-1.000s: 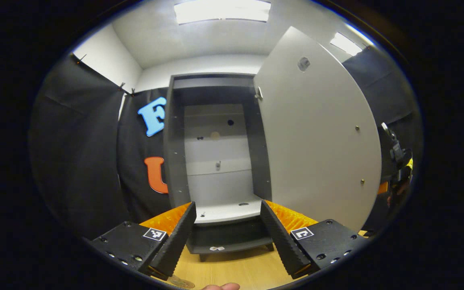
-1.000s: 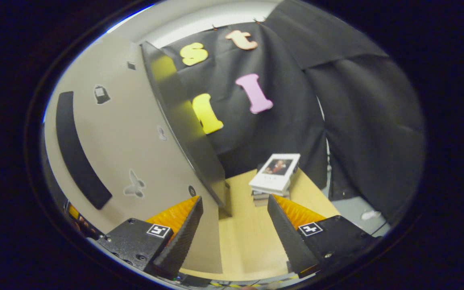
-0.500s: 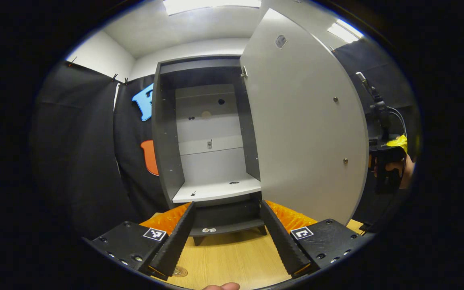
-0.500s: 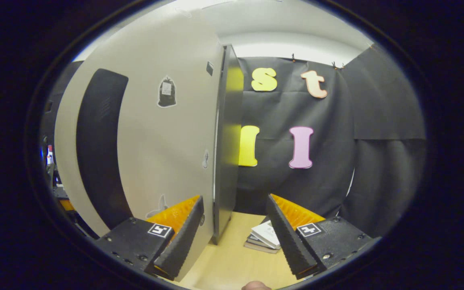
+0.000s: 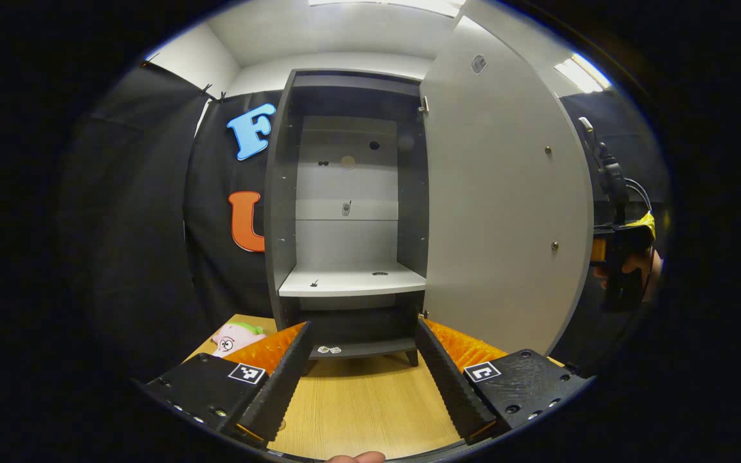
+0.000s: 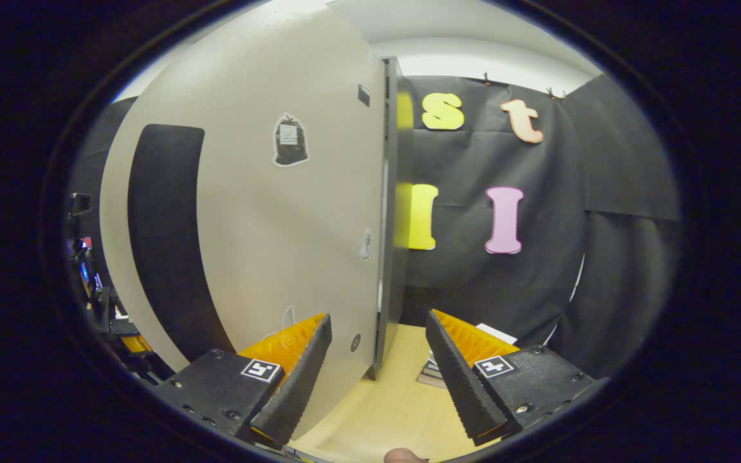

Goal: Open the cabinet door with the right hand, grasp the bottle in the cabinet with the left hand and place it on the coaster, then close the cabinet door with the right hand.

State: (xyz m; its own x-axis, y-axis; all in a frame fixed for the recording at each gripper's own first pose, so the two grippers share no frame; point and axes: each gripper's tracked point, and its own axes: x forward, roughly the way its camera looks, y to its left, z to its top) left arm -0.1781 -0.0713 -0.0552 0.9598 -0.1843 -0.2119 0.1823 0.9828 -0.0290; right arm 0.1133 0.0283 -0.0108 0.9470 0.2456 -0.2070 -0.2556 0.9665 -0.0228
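Note:
The dark grey cabinet (image 5: 280, 193) stands open on the wooden table (image 5: 364, 405). Its pale door (image 5: 499, 206) is swung out to the right. A white shelf (image 5: 351, 281) inside carries only small stickers, and the space under it is dark. My left gripper (image 5: 361, 379) is open in front of the cabinet's foot, holding nothing. At the door's far edge a hand holds my right gripper (image 5: 621, 270). In the right gripper view the right gripper (image 6: 377, 379) is open, close to the door's outer face (image 6: 267, 225) and its long dark handle (image 6: 164, 238).
A pink plush toy (image 5: 235, 337) lies on the table left of the cabinet. A stack of books (image 6: 438, 373) sits to the cabinet's right, by the black cloth wall (image 6: 538, 257). Bare wood lies in front of the cabinet.
The left gripper view has tilted down, bringing the cabinet's foot and the plush toy into view. The right gripper view swung up from the books to face the door squarely.

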